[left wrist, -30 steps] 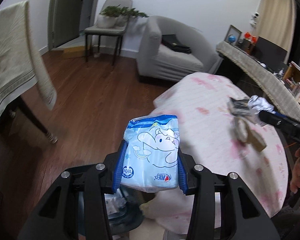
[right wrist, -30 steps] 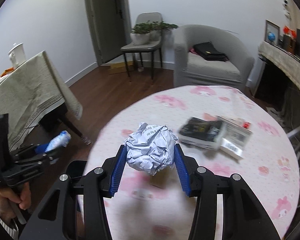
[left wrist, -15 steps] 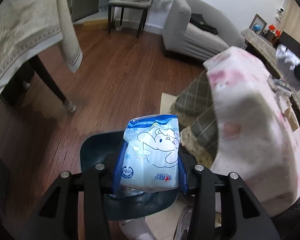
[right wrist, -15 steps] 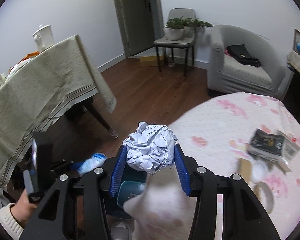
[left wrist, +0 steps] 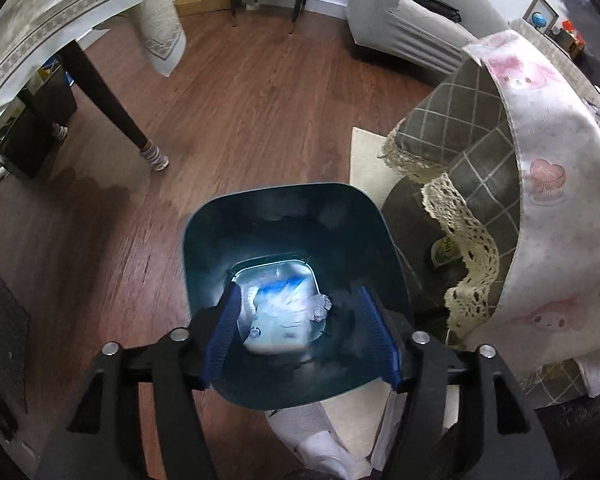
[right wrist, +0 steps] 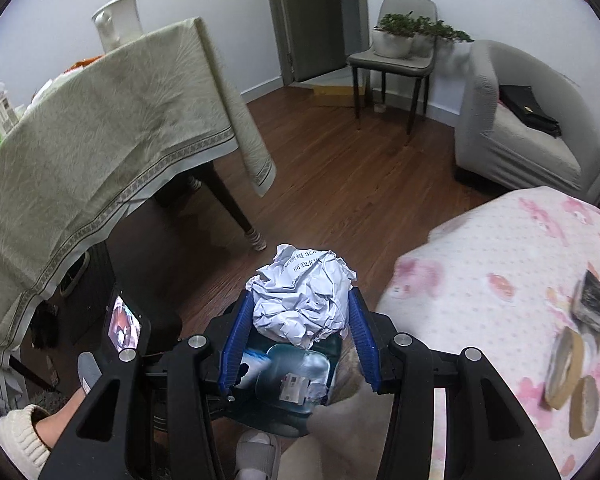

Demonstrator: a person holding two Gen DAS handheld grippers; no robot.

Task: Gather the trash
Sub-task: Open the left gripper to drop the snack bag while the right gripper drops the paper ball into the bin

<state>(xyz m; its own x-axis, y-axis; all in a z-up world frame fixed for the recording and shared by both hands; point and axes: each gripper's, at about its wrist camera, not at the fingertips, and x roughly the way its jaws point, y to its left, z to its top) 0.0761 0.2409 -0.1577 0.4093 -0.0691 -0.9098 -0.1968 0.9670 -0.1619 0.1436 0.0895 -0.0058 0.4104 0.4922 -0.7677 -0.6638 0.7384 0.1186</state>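
Below our left gripper, whose fingers are opening w/ nothing clamped, the blue packet lies in the bin. Between our right gripper fingers, clamped tight, sits the paper ball, above the bin.

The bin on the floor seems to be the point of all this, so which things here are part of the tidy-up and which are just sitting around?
Part of the job:
- bin
- blue packet dropped in it
- paper ball held in right gripper
- left gripper, opening

Just around:
- armchair
- chair with plants
- draped table
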